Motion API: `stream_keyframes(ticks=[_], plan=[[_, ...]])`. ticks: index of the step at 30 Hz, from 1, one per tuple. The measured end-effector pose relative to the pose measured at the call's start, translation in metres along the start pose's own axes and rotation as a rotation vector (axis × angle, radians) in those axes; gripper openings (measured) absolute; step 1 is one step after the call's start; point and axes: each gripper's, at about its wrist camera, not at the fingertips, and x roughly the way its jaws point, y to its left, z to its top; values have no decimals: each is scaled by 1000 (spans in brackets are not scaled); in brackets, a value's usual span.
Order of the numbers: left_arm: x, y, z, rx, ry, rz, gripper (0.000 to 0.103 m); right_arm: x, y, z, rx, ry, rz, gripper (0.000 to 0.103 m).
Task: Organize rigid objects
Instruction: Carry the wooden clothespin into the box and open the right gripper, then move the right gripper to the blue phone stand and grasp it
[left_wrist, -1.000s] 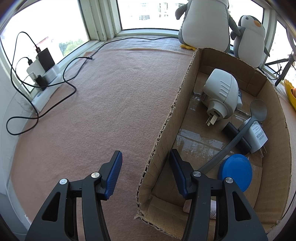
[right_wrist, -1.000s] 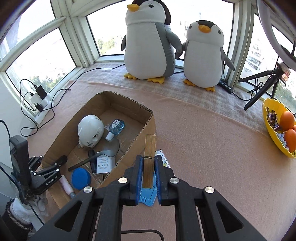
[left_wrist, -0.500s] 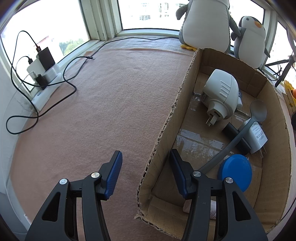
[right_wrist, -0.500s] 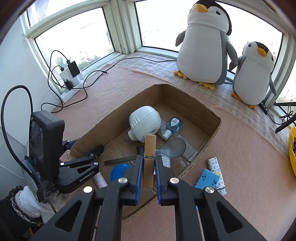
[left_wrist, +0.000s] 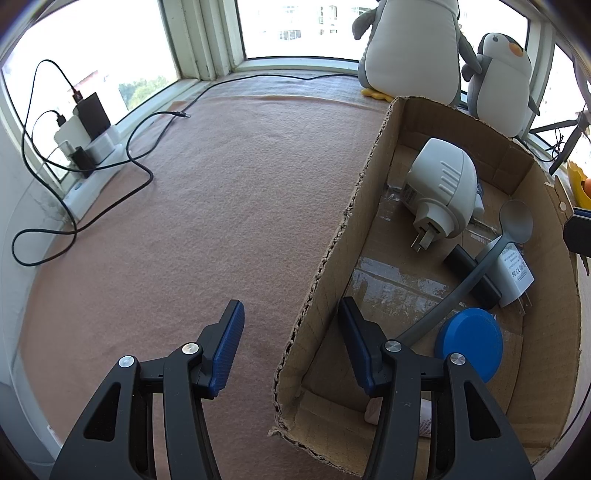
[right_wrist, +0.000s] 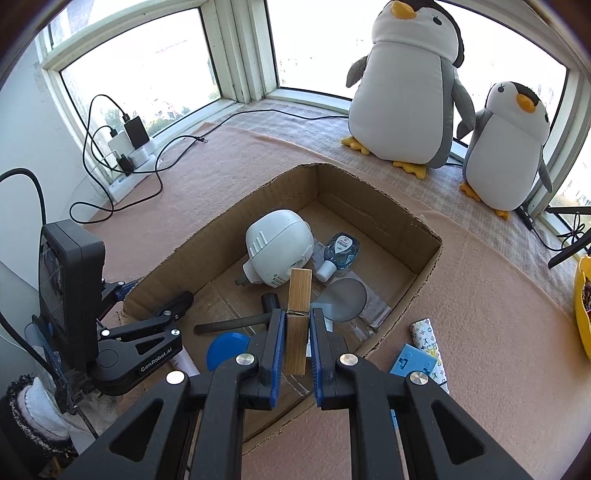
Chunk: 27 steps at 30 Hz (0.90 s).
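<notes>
Clothespin (right_wrist: 296, 325), wooden, one piece: clamped upright between the fingers of the right gripper (right_wrist: 295, 345), which is closed on its lower half. Over the last second it has travelled from above the mat, right of the box, to a position over the near part of the cardboard box (right_wrist: 428, 266); judged ready for release there.

Left gripper (left_wrist: 290, 345): jaws wide apart, holding nothing, straddling the box's left wall near its near corner, one finger inside and one outside. Unmoved over the same second; appears to steady the box, though contact with the wall cannot be confirmed.

Box contents, already sorted: white plug-in device (right_wrist: 279, 247), far left; small blue dispenser (right_wrist: 341, 251), right of it; grey spoon (right_wrist: 345, 297); white charger (left_wrist: 513, 269); blue round lid (right_wrist: 227, 349), near end.

Outstanding on the mat, right of the box: blue block (right_wrist: 415, 363) and patterned roll (right_wrist: 430, 341), lying just beside one another.

Assessment: most items boxed; two remain after the clothespin is dropped.
</notes>
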Motion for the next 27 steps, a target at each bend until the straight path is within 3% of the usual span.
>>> stream_keyframes(ticks=[2, 4, 6, 27], plan=[[0, 0, 0, 0, 0, 0, 53, 0, 2, 0, -10, -2, 5, 24], [0, 0, 0, -1, 0, 0, 53, -2, 3, 0, -19, -18, -7, 64], [0, 0, 0, -1, 0, -1, 53, -5, 4, 0, -26, -41, -19, 77], [0, 1, 0, -1, 0, -1, 53, -5, -18, -2, 41, -3, -51, 77]])
